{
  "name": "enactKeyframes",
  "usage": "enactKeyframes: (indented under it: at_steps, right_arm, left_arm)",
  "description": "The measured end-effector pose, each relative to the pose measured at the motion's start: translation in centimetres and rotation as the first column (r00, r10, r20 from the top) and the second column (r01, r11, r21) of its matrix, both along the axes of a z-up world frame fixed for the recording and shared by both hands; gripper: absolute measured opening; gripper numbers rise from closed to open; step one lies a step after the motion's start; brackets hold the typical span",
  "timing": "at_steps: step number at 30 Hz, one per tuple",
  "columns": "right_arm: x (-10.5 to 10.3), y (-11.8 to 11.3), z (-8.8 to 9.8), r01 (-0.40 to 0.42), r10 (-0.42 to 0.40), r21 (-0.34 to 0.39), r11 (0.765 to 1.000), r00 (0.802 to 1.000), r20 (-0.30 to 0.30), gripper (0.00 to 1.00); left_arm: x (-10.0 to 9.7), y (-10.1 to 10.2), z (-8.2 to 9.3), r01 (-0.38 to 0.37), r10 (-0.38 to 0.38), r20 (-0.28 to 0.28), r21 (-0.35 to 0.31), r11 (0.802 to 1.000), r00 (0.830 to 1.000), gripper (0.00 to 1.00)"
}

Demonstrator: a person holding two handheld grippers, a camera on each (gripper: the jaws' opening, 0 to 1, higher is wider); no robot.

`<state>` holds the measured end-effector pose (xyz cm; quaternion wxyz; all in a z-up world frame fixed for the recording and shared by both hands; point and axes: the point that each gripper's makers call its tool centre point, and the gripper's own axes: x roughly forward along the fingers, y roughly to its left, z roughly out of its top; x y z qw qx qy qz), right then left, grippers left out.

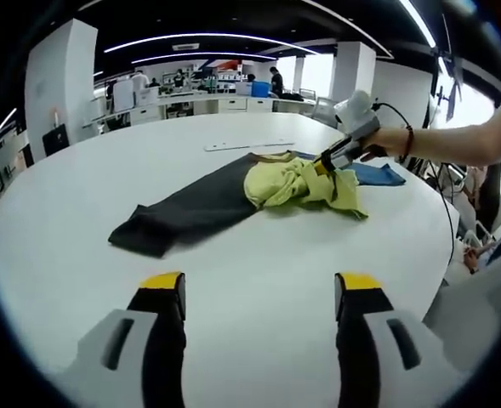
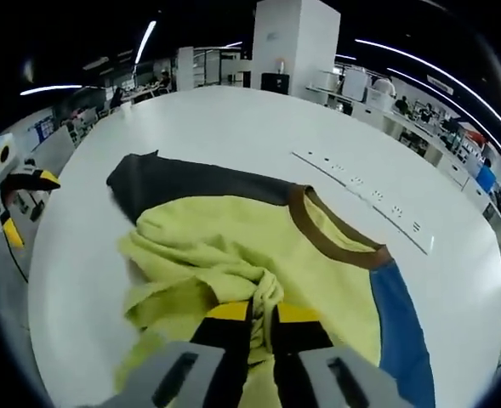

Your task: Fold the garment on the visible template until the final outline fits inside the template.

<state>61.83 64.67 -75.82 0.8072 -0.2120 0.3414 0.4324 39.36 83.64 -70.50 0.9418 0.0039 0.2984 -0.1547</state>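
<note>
A yellow-green garment (image 1: pixel 301 183) with a brown collar lies bunched up on the round white table (image 1: pixel 80 212). A long dark grey part (image 1: pixel 190 212) stretches away from it, and a flat blue piece (image 1: pixel 376 174) lies at its other side. I cannot tell whether the blue piece is garment or template. A hand holds my right gripper (image 1: pixel 325 166) at the bunched yellow cloth. In the right gripper view that gripper (image 2: pixel 263 313) is shut on a fold of the yellow garment (image 2: pixel 224 246). My left gripper (image 1: pixel 262 289) is open over bare table, well short of the cloth.
A white power strip (image 2: pixel 361 200) lies on the table beyond the collar, also seen as power strip (image 1: pixel 250 146). My left gripper (image 2: pixel 25 204) shows at the table's edge. Desks, pillars and people stand far behind. Cables and a chair sit off the table's right side.
</note>
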Motion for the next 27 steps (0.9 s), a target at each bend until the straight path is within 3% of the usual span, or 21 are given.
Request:
enactKeyframes:
  at_steps: [3,5,8,11,16,20,27]
  right_arm:
    - [0.0,-0.1,0.6,0.037,-0.037,0.032,0.999,0.999,-0.004,0.1]
    - [-0.1,-0.4,1.2,0.065,-0.064,0.042,0.997,0.998,-0.01,0.18]
    - [0.0,-0.9,2.5,0.077,-0.079,0.051,0.996,0.996,0.039,0.31]
    - [-0.6,-1.3,3.6,0.099,-0.102,0.091,0.991,0.994,0.027,0.36]
    - [-2.0,-2.5,4.6,0.134,-0.135,0.118,0.984,0.991,0.002,0.41]
    - [-3.6,-3.4,4.9,0.16,-0.159,0.136,0.978,0.987,-0.017,0.41]
    - [-6.9,-5.0,4.2,0.182,-0.175,0.127,0.975,0.982,-0.063,0.41]
  left_arm:
    - [0.0,0.0,0.1,-0.005,0.005,-0.002,-0.005,1.0,1.0,0.68]
    - [0.0,0.1,0.3,-0.005,0.005,-0.003,-0.006,1.0,1.0,0.68]
    - [0.4,-0.1,0.9,-0.015,0.016,0.023,-0.035,0.999,1.0,0.66]
    - [0.8,-0.3,1.4,-0.016,0.018,0.037,-0.048,0.999,0.999,0.66]
    - [1.5,-1.3,2.5,-0.017,0.022,0.055,-0.092,0.996,0.998,0.64]
    - [2.7,-1.9,3.4,-0.059,0.075,0.081,-0.184,0.981,0.994,0.58]
    - [4.3,-3.9,3.5,-0.057,0.076,0.084,-0.217,0.974,0.994,0.52]
